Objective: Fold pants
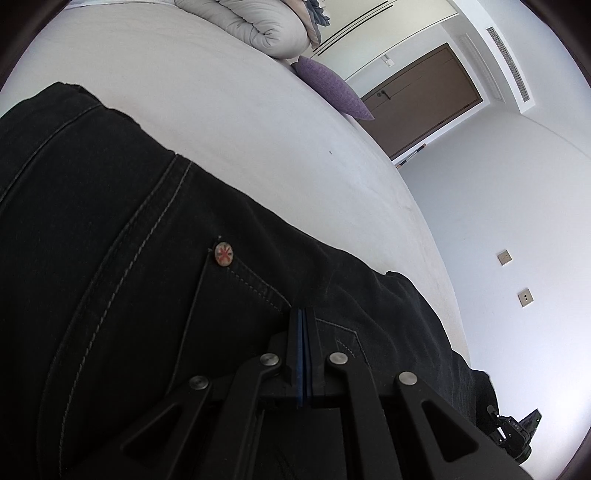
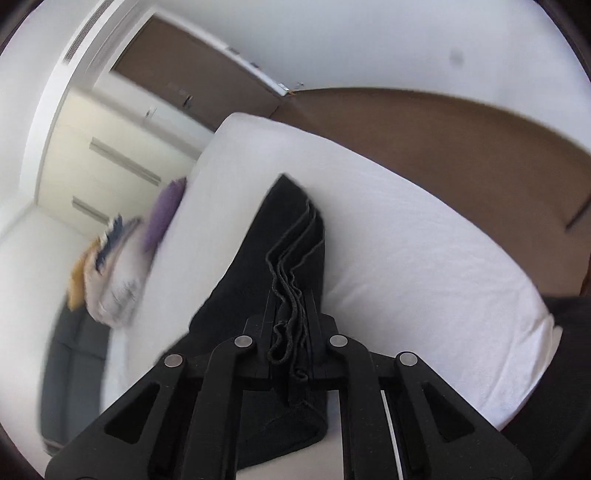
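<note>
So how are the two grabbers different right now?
The right gripper squeezes layered edges of the black pants; the left gripper has its blue pads pressed together with no cloth showing between them. The right view is blurry, the left sharp. Both are shut, above the white bed.

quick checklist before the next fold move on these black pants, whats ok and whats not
1. Right gripper shut on the pants, several layered edges between its fingers: ok.
2. Left gripper shut, blue pads together over the denim near the pocket button; whether any cloth is caught: cannot tell.
3. Pants lie on the white bed: ok.
4. Bare sheet beyond the pants to fold onto: ok.
5. Purple pillow and rolled duvet sit apart from the pants: ok.
6. Legs lined up evenly: cannot tell, right view is blurred.
</note>
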Tool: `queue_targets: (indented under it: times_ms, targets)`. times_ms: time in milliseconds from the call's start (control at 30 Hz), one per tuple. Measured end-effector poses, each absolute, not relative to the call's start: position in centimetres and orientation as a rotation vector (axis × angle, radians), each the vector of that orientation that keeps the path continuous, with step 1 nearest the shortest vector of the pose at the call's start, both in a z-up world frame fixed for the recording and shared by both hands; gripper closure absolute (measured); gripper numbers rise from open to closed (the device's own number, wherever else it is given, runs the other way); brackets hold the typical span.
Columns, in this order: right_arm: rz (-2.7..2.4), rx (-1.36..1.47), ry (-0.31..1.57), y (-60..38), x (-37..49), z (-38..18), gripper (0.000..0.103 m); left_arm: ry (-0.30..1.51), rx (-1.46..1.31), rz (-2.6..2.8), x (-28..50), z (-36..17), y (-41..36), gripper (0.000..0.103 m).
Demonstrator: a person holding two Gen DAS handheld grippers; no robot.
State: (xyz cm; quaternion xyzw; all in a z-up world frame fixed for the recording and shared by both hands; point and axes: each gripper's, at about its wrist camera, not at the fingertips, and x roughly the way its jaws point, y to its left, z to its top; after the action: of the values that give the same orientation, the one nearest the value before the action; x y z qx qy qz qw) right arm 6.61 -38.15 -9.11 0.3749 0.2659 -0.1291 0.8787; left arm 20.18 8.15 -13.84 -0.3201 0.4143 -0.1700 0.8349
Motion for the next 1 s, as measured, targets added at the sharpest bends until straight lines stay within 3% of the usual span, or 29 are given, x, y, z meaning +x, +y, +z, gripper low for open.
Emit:
queue_targets:
  times_ms: [133,267,300,333,367,433,500,800,1000]
  targets:
    - [-0.218,0.287,0.659,-27.5,10.1,-6.7,0.094,0.875,-0.674,-0.352,19.9,-13.8,8.3,0.098]
    - [-0.209,-0.029,0.767,-20.0,10.7,-9.3,0.094,0.869,-0.688,-0.342,19.4,-13.5,8.4,0.100]
    - [-0.228,-0.083,0.768,-19.1,10.7,-10.0,0.094,0.864,-0.690,-0.338,19.1,-13.2,8.2,0.096]
    - [-0.233,-0.114,0.757,-18.5,10.4,-10.1,0.094,0.853,-0.693,-0.347,18.6,-12.7,7.8,0.077]
    - [-0.234,-0.129,0.751,-18.3,10.1,-10.1,0.094,0.839,-0.691,-0.359,18.2,-12.1,7.1,0.066]
    - [-0.233,-0.136,0.747,-18.0,10.3,-10.0,0.094,0.819,-0.693,-0.365,17.5,-10.8,5.2,0.025]
    - [-0.237,-0.145,0.732,-17.6,10.0,-9.9,0.094,0.804,-0.738,-0.410,17.1,-9.6,2.7,0.011]
    - [-0.280,-0.316,0.590,-13.9,5.9,-7.7,0.094,1.052,-0.684,-0.758,18.0,-8.9,-14.5,0.011]
    - [-0.252,-0.433,0.550,-10.0,3.7,-6.7,0.094,1.133,-0.659,-0.821,18.2,-9.3,-18.8,0.011]
